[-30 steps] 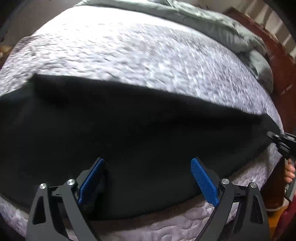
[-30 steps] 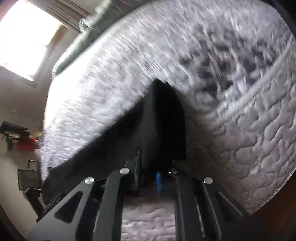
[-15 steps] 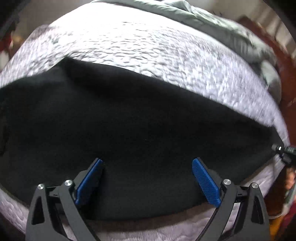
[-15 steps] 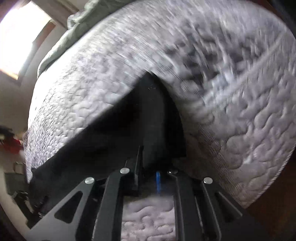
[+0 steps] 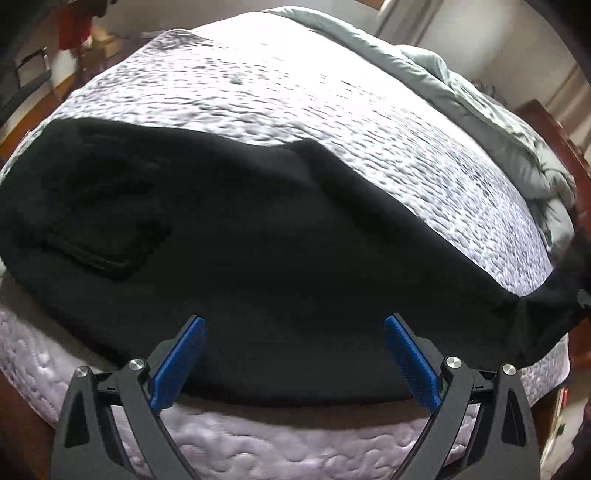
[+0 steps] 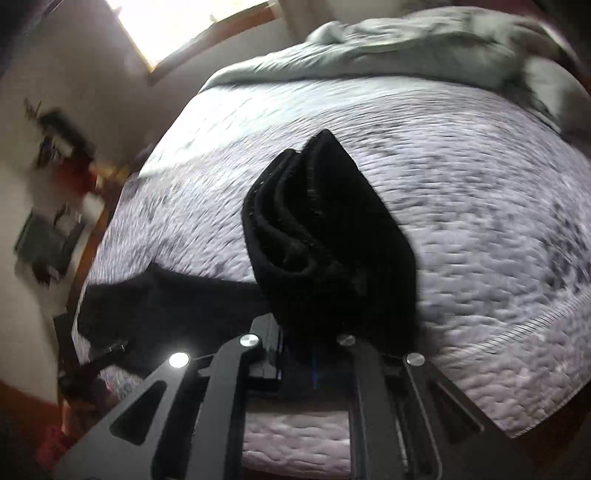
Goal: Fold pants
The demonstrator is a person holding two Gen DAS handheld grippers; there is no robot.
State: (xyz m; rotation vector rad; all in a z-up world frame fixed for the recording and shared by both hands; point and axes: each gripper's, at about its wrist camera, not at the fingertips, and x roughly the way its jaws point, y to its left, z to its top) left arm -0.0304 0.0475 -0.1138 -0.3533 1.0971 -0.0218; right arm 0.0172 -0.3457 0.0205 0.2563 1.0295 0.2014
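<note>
Black pants (image 5: 258,236) lie along the near edge of a grey quilted mattress (image 5: 332,99), folded lengthwise, with a back pocket showing at the left. My left gripper (image 5: 293,336) is open just above the pants' near edge, holding nothing. My right gripper (image 6: 314,354) is shut on the cuff end of the pants (image 6: 325,236) and holds it lifted off the mattress (image 6: 480,206); the rest trails down to the left. The raised end shows at the far right of the left wrist view (image 5: 550,295).
A rumpled grey-green duvet (image 5: 480,103) lies along the far side of the bed and also shows in the right wrist view (image 6: 406,40). A wooden bed frame (image 5: 554,125) runs at the right. A window (image 6: 184,22) and blurred furniture (image 6: 55,229) lie beyond the bed.
My right gripper has lifted the pants' end up off the mattress and swung it over the bed. My left gripper has stayed open and drawn back a little, showing more of the pants.
</note>
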